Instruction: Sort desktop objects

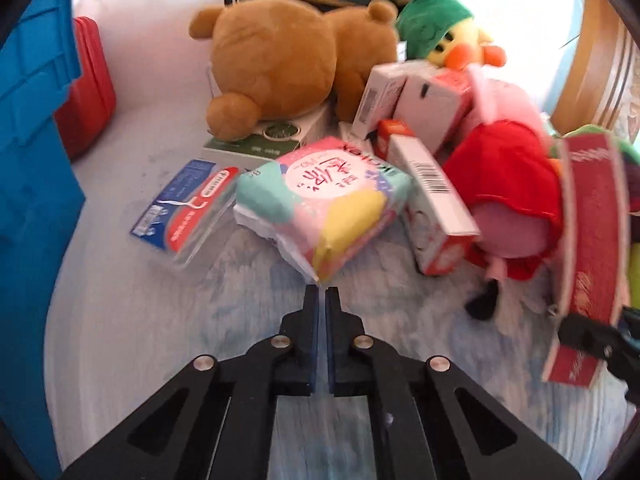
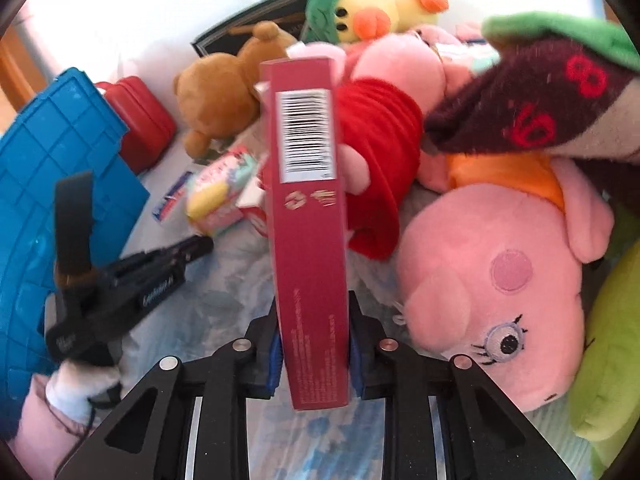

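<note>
My left gripper [image 1: 322,292] is shut just above the pale blue cloth [image 1: 160,320]. The near corner of a pastel tissue pack [image 1: 324,196] ends right at its tips; I cannot tell whether the film is pinched. My right gripper [image 2: 314,304] is shut on a long dark red box [image 2: 308,216], held upright with its barcode towards the camera. The same red box [image 1: 592,240] stands at the right edge of the left wrist view. From the right wrist view the left gripper [image 2: 200,246] points at the tissue pack [image 2: 216,192].
A blue crate [image 1: 32,160] and a red case [image 1: 86,88] stand on the left. A brown bear [image 1: 280,64], a duck in a green hat [image 1: 436,24], a pig in a red dress [image 1: 504,172] and white boxes [image 1: 436,208] crowd the back. A floss pack [image 1: 188,208] lies left of the tissues. A big pink pig head [image 2: 492,280] lies right.
</note>
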{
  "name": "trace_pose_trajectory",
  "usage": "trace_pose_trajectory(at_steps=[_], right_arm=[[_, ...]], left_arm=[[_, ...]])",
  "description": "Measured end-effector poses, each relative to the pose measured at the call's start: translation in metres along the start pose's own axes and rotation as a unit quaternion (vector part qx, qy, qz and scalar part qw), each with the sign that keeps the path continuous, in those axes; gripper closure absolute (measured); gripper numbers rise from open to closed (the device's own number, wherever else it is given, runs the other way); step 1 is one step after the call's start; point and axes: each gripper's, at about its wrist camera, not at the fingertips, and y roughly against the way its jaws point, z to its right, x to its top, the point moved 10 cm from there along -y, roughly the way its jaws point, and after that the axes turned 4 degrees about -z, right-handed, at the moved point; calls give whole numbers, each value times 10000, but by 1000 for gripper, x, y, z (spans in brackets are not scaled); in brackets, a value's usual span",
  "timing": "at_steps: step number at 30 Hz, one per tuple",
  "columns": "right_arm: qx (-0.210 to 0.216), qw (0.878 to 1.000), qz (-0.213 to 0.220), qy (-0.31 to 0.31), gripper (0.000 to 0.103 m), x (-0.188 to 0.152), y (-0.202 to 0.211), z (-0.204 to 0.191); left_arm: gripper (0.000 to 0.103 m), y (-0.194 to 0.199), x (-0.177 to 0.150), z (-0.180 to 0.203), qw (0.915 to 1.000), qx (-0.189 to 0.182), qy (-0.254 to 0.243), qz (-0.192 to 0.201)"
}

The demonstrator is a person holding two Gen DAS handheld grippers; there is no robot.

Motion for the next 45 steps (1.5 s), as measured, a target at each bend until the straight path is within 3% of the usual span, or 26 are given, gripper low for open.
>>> trace_pose_trajectory(at_steps=[4,7,9,13,16,18,21,24,26,28,31,34,37,38,39,41,45], right_arm=[[70,9998,161,98,78,-1,21,-5],[-188,9997,106,110,78,-8,30,8],[-345,9993,-109,20,77,-21,22,15],[-364,9986,-236,-303,68,-49,16,35],[-453,9982,-44,-379,44,-58,20,40],[-516,9981,135,-301,43,-57,25,41],[-506,9974,418,-282,43,-53,37,40],[-482,9968,588,-239,50,-52,45,36],[-398,9972,615,-117,71,-49,43,27],[-346,9977,582,-6,72,-47,39,20],[-242,9973,699,-24,75,-50,49,18],[-126,9946,1024,-143,78,-58,77,20],[-65,9909,1300,-348,78,-71,119,34],[-51,9902,1335,-408,78,-75,131,40],[-102,9896,1362,-444,78,-81,142,45],[-422,9878,1419,-483,78,-94,166,57],[-538,9800,1786,-687,78,-109,232,90]], left_arm=[[100,24,-6,-10,9997,56,184,125],[100,27,-11,-10,9997,214,140,-61],[99,20,-15,-7,9997,119,124,-162],[99,12,-35,-5,9981,-340,196,-482],[99,4,-49,18,9979,-278,70,-575],[91,19,-60,27,9992,-75,40,-397],[81,9,-67,29,9998,95,55,-153],[76,-5,-71,30,9999,72,86,-18],[71,-14,-72,33,9995,301,-38,77],[70,-24,-71,34,9991,406,-66,109],[70,-36,-70,44,9999,126,97,47],[70,-22,-61,77,9983,-85,-258,515],[52,-5,-51,122,9923,-883,-513,698],[32,9,-52,141,9880,-1203,-606,761],[4,15,-50,152,9851,-1379,-683,764],[0,25,-45,172,9831,-1410,-813,841],[0,25,-39,201,9843,-1365,-724,847]])
